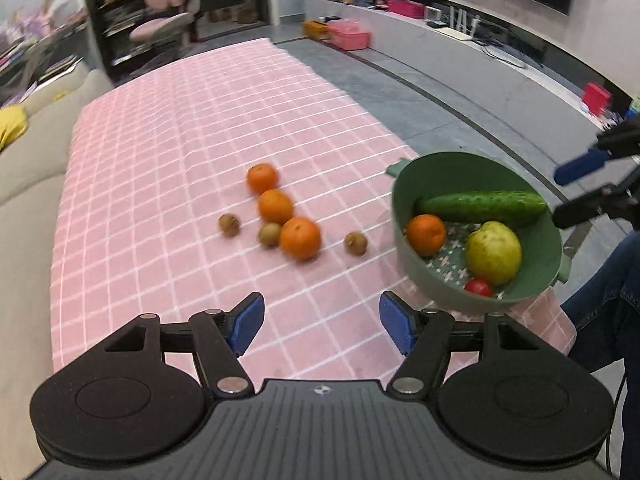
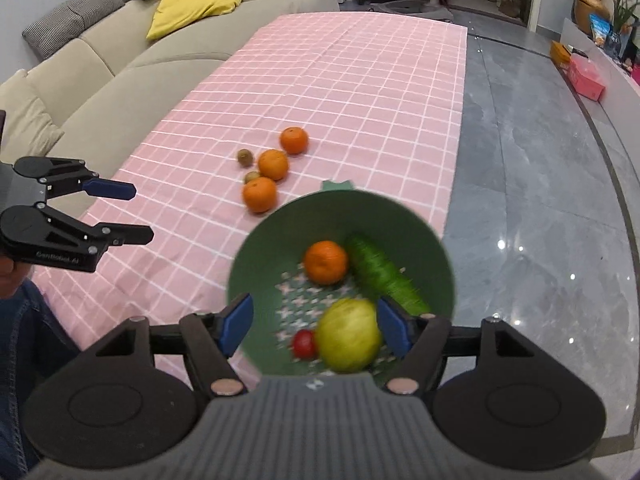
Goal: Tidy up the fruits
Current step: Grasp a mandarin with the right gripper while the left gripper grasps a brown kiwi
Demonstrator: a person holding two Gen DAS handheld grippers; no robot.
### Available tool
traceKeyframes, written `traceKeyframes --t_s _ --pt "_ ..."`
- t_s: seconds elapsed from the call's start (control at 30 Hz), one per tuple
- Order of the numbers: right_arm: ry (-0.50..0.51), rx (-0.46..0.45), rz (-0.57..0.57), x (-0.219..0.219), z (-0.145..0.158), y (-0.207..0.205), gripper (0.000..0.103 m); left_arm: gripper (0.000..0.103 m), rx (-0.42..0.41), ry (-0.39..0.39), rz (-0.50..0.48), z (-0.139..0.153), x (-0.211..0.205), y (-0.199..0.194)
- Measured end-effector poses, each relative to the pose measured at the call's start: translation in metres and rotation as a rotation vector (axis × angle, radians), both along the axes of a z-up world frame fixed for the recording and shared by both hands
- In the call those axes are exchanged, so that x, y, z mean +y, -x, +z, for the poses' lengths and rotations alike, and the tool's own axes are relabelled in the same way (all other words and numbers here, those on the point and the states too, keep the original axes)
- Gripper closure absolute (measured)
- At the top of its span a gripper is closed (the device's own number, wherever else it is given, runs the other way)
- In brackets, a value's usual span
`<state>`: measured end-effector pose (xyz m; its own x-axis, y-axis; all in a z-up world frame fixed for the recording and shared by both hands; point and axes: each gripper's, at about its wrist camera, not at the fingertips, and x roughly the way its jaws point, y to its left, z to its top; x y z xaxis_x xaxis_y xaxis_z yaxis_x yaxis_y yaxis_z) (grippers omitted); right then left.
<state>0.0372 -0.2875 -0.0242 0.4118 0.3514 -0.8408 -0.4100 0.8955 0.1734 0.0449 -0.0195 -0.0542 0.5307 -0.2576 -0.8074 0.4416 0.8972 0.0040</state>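
Note:
A green colander bowl point(image 1: 404, 196) point(image 2: 264, 240) stands at the table's near right edge. It holds an orange point(image 2: 325, 262), a cucumber point(image 2: 384, 276), a yellow-green pear point(image 2: 348, 336) and a small red tomato point(image 2: 304, 344). Three oranges point(image 1: 301, 238) and three small brown kiwis point(image 1: 356, 243) lie loose on the pink checked cloth point(image 1: 180, 152). My left gripper point(image 1: 321, 326) is open and empty, above the cloth short of the loose fruit. My right gripper point(image 2: 314, 326) is open above the bowl, with the pear showing between its fingers.
A beige sofa point(image 2: 120, 64) with a yellow cushion runs along the table's left side. Grey tiled floor point(image 2: 540, 200) lies to the right. A pink chair point(image 1: 164, 28) stands beyond the far end. The person's jeans-clad leg point(image 1: 608, 292) is at the near right.

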Motion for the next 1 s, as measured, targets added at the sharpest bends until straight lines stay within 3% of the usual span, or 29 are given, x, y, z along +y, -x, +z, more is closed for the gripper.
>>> traceKeyframes --t_s 0.43,0.67,1.0 --pt "0.043 0.023 0.026 0.039 -0.002 -0.002 0.033 0.025 0.009 0.039 0.040 -0.019 0.031 -0.001" --pt "0.061 0.003 0.062 0.067 -0.003 -0.032 0.033 0.025 0.003 0.032 0.030 -0.031 0.037 -0.022" --pt "0.120 -0.032 0.192 0.120 -0.018 -0.104 0.033 0.025 -0.001 -0.011 -0.042 -0.049 0.044 -0.088"
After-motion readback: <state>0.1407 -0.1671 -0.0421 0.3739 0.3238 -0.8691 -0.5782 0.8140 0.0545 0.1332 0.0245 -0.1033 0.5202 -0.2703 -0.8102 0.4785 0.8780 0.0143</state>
